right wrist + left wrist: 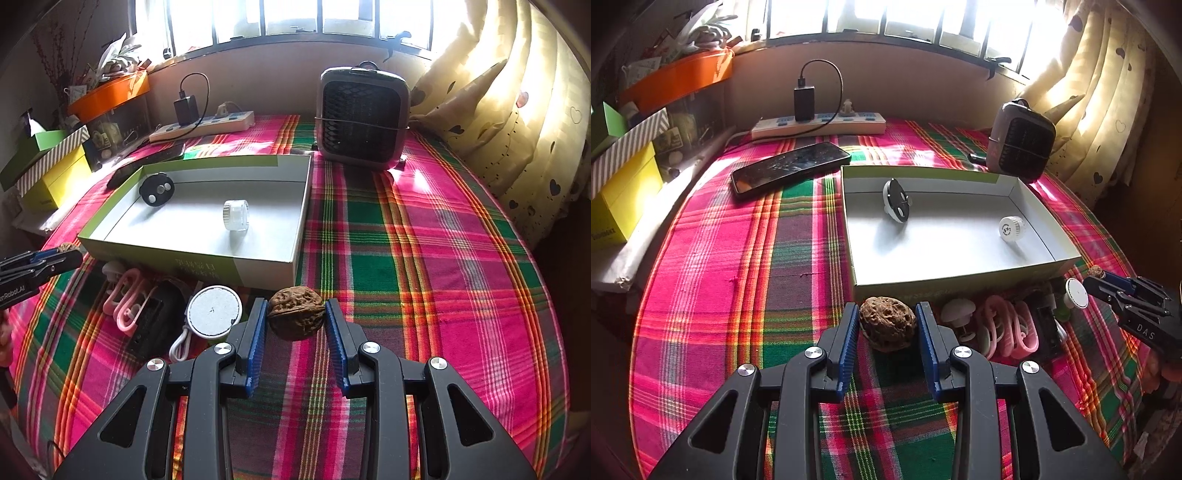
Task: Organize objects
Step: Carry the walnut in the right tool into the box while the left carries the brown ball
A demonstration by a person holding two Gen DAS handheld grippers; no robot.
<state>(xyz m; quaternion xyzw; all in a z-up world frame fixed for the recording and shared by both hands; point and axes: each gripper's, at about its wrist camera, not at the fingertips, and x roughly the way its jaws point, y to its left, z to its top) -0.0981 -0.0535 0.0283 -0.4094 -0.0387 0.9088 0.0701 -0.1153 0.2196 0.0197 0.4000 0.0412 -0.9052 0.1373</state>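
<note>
My left gripper (887, 325) has its blue pads clamped on a walnut (887, 322), one pad against each side, the nut held at the fingertips above the plaid tablecloth (738, 295) just short of the near wall of the open cardboard box (945, 284). My right gripper (295, 319) is clenched the same way on a second walnut (295, 312), seam lying level, also in front of the box's near wall but off its right corner. Between the two grippers, against that wall, sits a small heap: a white mushroom-shaped knob (958, 312), pink plastic clips (1008, 328), a black block (155, 321) and a round white disc (214, 312) with a white cord at its lower edge. From the left camera the disc looks like it stands tilted on its edge, though the fisheye makes that hard to judge. Inside the box a black-and-white round part (895, 201) rests near the far left corner and a white ribbed cap (1010, 229) lies toward the right side, well apart from it. Beyond the box, a dark phone (790, 170) lies flat to its left, a power strip (820, 123) with a black charger plugged in runs along the back wall, and a small grey heater (364, 118) stands at the far right corner. Boxes and an orange tray (679, 77) crowd the left edge; a heart-print curtain (517, 122) hangs on the right.
</note>
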